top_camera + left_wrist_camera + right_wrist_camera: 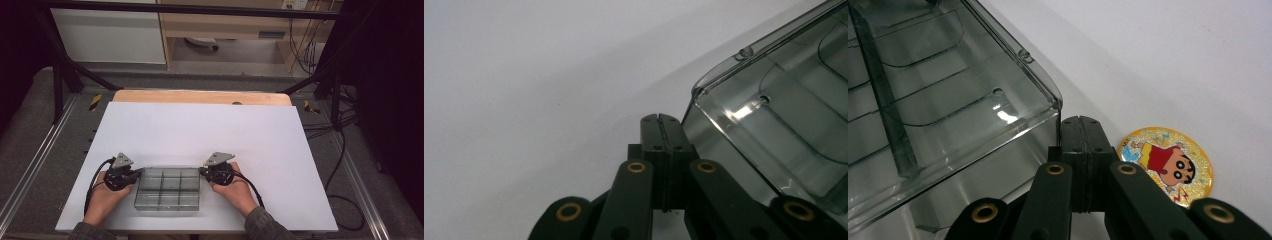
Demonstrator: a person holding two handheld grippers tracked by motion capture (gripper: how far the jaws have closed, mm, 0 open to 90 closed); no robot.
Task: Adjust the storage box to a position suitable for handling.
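Observation:
A clear plastic box [167, 187] with several compartments sits near the front edge of the white table top [200, 125]. My left gripper [140, 173] is at the box's left far corner, jaws shut together with nothing between them. In the left gripper view its tips [661, 120] are right beside the box wall [774, 125]. My right gripper [202, 171] is at the box's right far corner, also shut and empty. In the right gripper view its tips [1079, 122] lie between the box [948, 100] and a round glittery cartoon badge [1168, 162] flat on the table.
A wooden strip [200, 96] borders the far edge of the white top. Black frame legs and cables [345, 150] run along the right side, beyond the table. Both hands rest on the table beside the box.

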